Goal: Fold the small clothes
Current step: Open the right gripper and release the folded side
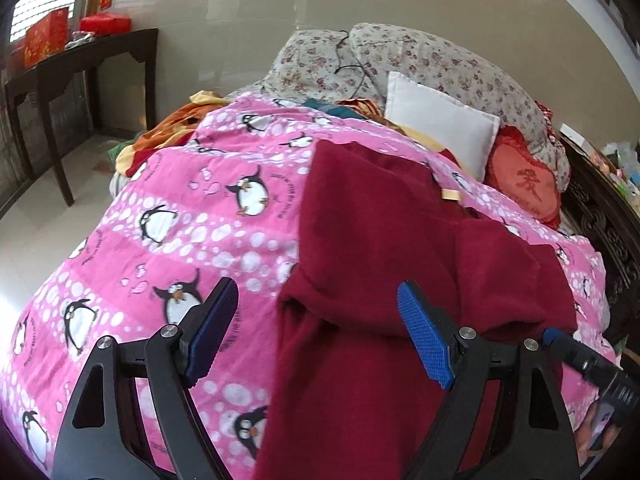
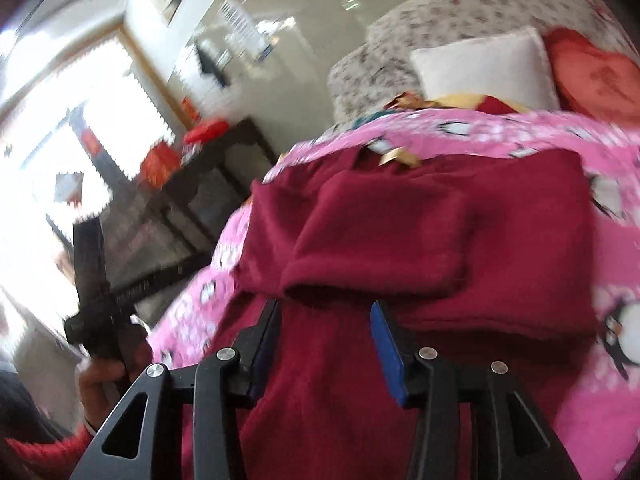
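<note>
Maroon fleece garment (image 1: 372, 248) lies on the pink penguin-print quilt (image 1: 192, 216) covering the bed, one sleeve (image 2: 384, 236) folded across the body; its near end hangs over the quilt edge toward us.

We see the left gripper (image 1: 318, 332) with jaws spread wide, nothing between them. Its blue pads (image 1: 426, 340) hang above the fabric; the right-hand pad sits over the maroon fleece, the left-hand one over bare quilt. We can't tell if either touches the cloth.

Right gripper (image 2: 324, 344) is partly open, narrower than the left, jaws straddling the near strip of the garment just below the folded sleeve's cuff. Right wrist view is motion-blurred, so we can't confirm pad contact. No pinch visible.

In the left wrist view the other gripper's dark body pokes in at the lower right edge, just beside the garment. In the right wrist view the left hand (image 2: 108, 380) shows at lower left, gripping a black handle, red cuff below it.

Behind the garment: white pillow (image 1: 440, 128), floral pillows (image 1: 420, 60), red heart cushion (image 1: 524, 184). A small beige tag (image 1: 450, 194) sits at the garment's far edge. Dark wooden console table (image 1: 80, 64) stands by the wall at left with red boxes (image 1: 46, 38) on it.
</note>
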`<state>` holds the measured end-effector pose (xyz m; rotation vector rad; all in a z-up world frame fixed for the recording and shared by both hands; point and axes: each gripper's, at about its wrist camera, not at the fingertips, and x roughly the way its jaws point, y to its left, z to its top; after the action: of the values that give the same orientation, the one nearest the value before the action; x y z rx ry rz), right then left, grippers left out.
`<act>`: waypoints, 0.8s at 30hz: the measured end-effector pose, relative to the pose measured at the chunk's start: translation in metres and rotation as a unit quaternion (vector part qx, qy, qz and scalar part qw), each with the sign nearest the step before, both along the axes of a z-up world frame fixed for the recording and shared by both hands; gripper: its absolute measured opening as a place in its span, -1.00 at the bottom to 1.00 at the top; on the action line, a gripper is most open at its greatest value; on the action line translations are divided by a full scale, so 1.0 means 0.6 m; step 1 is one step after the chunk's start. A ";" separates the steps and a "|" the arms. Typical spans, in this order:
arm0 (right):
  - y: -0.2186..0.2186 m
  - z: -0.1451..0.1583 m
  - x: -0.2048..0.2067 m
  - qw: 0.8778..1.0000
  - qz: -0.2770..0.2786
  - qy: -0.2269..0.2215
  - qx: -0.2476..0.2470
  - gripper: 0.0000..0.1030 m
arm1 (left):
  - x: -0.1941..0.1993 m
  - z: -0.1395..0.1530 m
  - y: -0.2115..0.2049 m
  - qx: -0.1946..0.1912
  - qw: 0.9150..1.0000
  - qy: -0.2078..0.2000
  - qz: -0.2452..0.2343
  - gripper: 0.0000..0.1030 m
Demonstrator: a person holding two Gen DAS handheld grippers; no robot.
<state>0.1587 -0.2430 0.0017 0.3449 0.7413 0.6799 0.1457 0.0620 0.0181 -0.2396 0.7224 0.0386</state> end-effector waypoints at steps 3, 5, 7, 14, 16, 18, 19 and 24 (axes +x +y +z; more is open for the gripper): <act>-0.034 -0.020 0.030 0.996 -0.021 0.050 0.068 -0.10 | -0.002 0.003 -0.012 0.010 1.000 -0.003 -0.003 0.61; -0.047 -0.035 0.040 0.990 -0.017 0.078 0.114 -0.10 | -0.004 0.003 -0.017 0.024 1.000 -0.005 -0.004 0.61; -0.042 -0.047 0.046 0.982 -0.004 0.106 0.158 -0.09 | -0.004 0.002 -0.017 0.042 0.999 -0.007 -0.001 0.61; 0.005 -0.040 0.072 0.987 -0.053 0.078 0.134 -0.09 | -0.006 -0.004 0.023 0.039 0.999 -0.009 0.016 0.61; 0.037 -0.003 0.069 0.993 -0.040 0.025 0.109 -0.09 | -0.010 -0.003 0.037 0.038 0.999 -0.011 0.023 0.61; 0.094 0.033 0.061 0.997 -0.003 -0.028 0.073 -0.08 | -0.013 -0.001 0.057 0.038 0.999 -0.015 0.036 0.61; 0.137 0.047 0.058 0.997 0.032 -0.050 0.059 0.00 | -0.014 -0.001 0.068 0.032 0.998 -0.016 0.043 0.61; 0.234 0.048 0.047 0.993 0.110 -0.049 0.002 0.01 | -0.016 -0.007 0.116 -0.019 0.997 -0.009 0.072 0.61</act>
<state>0.1870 -0.1029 0.0307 0.2328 0.6900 0.8995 0.1363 0.1313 0.0140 -0.3289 0.6865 0.1603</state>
